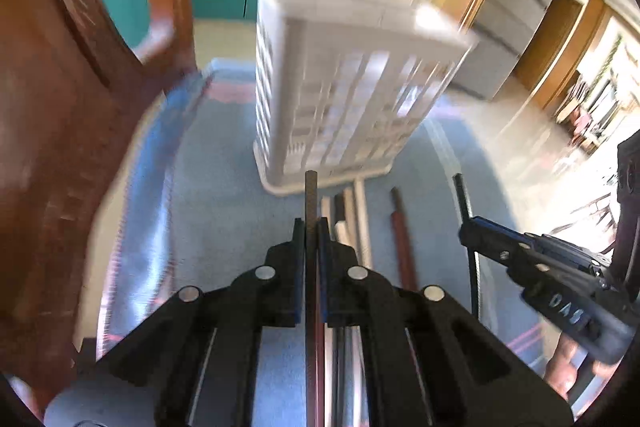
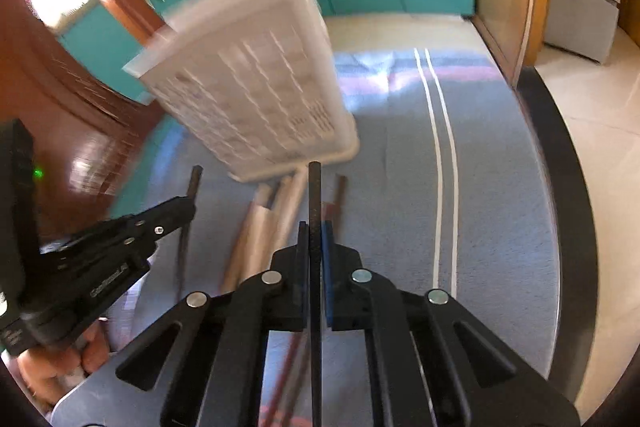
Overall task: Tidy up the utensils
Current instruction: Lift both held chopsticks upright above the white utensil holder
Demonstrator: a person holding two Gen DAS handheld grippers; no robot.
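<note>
I keep both grippers clamped: the left gripper (image 1: 311,227) on a dark chopstick (image 1: 311,195), the right gripper (image 2: 315,231) on a black chopstick (image 2: 314,187), each aimed at the white slotted holder (image 1: 340,99) standing just beyond, ready for loading.

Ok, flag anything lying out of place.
Loose chopsticks lie scattered on the blue cloth in front of the white slotted holder, not inside it. Each gripper is shut on one dark chopstick.

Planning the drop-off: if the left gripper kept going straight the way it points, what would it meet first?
Most likely the base of the white slatted utensil holder, directly beyond the dark chopstick clamped in the left gripper. The image is blurred, so the gap is hard to judge.
</note>
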